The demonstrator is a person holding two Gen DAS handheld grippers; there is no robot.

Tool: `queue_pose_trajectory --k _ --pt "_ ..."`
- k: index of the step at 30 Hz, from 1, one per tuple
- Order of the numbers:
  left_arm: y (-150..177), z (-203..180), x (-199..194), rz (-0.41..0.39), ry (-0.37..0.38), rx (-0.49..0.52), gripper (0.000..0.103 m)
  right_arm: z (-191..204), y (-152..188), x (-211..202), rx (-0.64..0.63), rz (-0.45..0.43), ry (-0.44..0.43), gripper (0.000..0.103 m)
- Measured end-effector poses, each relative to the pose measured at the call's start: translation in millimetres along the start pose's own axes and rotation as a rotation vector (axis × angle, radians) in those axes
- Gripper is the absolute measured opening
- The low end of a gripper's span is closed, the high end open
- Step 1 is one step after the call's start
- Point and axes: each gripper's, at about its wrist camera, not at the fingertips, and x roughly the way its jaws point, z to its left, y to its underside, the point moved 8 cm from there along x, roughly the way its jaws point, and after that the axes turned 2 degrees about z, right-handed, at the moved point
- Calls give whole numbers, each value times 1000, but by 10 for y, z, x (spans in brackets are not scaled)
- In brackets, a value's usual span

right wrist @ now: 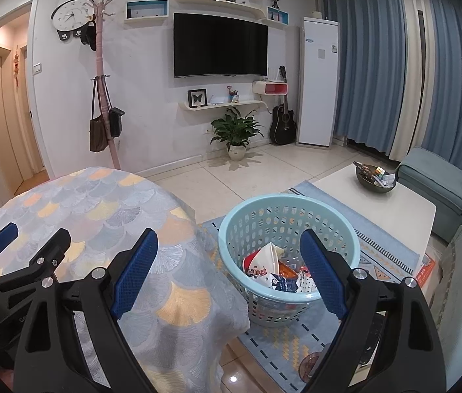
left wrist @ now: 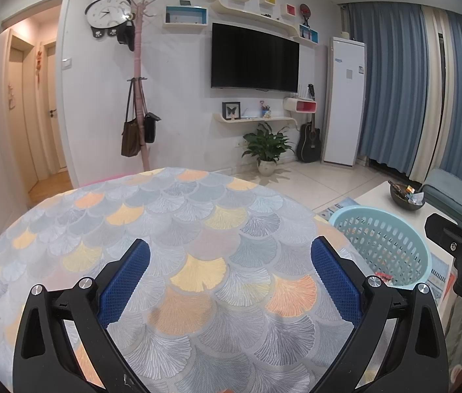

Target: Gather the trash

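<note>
Item: left gripper [left wrist: 229, 281], jaws wide, holding nothing; you are hovering it over the cloth-covered table [left wrist: 165, 216], which is showing no litter.

Item: right gripper [right wrist: 227, 271], jaws wide, empty; you are aiming it past the table edge toward the basket [right wrist: 329, 211].

Item: trash [right wrist: 270, 268], wrappers and packets, lying inside the basket on the rug [right wrist: 296, 337].

Handling: judged near done; you are best scanning for strays before moving on.

Views: the right wrist view is showing the basket's contents; the left is showing mostly the rim and tabletop.
</note>
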Motion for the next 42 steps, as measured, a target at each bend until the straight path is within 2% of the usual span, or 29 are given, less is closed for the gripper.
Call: queue_pose_trajectory --k 42 --pt "-62 15 -44 -17 -16 29 96 -14 -4 -36 -2 -3 9 84"
